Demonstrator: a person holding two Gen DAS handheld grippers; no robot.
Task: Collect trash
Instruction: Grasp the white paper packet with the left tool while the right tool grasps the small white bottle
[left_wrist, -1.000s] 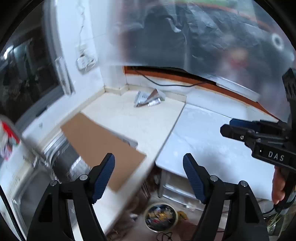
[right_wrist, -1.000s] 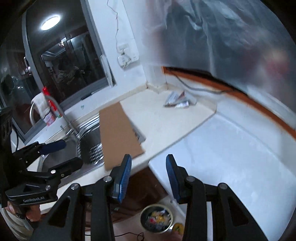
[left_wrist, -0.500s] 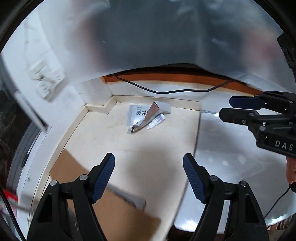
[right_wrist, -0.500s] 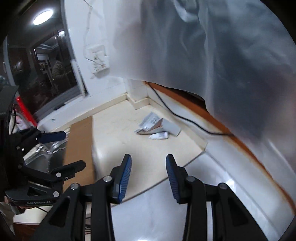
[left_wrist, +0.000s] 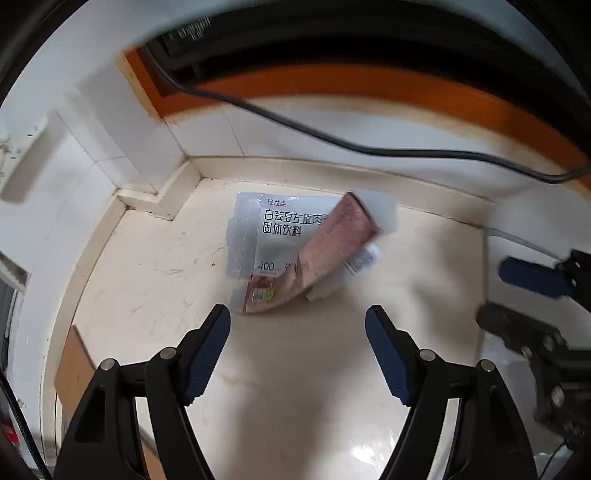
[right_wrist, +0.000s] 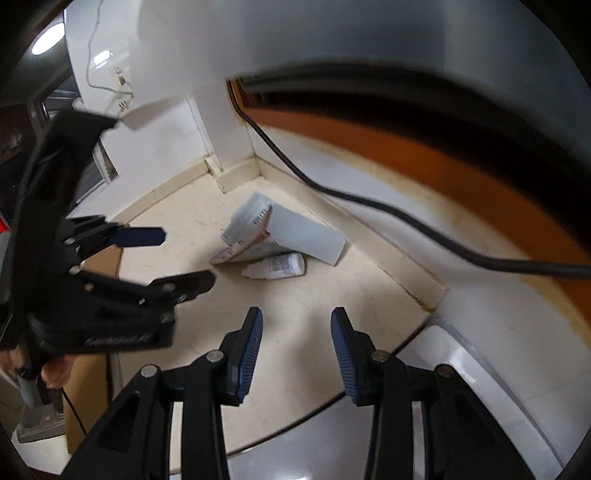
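A small pile of trash lies in the back corner of the cream countertop: a silver-white printed pouch (left_wrist: 273, 232), a pink wrapper (left_wrist: 317, 262) folded over it, and a small white bottle (right_wrist: 277, 266) lying on its side. The pile also shows in the right wrist view (right_wrist: 280, 236). My left gripper (left_wrist: 297, 321) is open and empty, just short of the pile. My right gripper (right_wrist: 297, 325) is open and empty, a little further back on the right. Each gripper appears in the other's view: the right one (left_wrist: 517, 295), the left one (right_wrist: 177, 258).
A black cable (left_wrist: 332, 140) runs along the back wall above the orange trim (left_wrist: 369, 85). A brown cardboard sheet (left_wrist: 74, 369) lies at the left. A grey-white counter section (right_wrist: 443, 406) adjoins on the right. Walls close the corner behind the pile.
Both grippers have moved forward and down toward the corner; the trash pile is now much closer and larger. The sink and floor have left view. Both jaws stay open.
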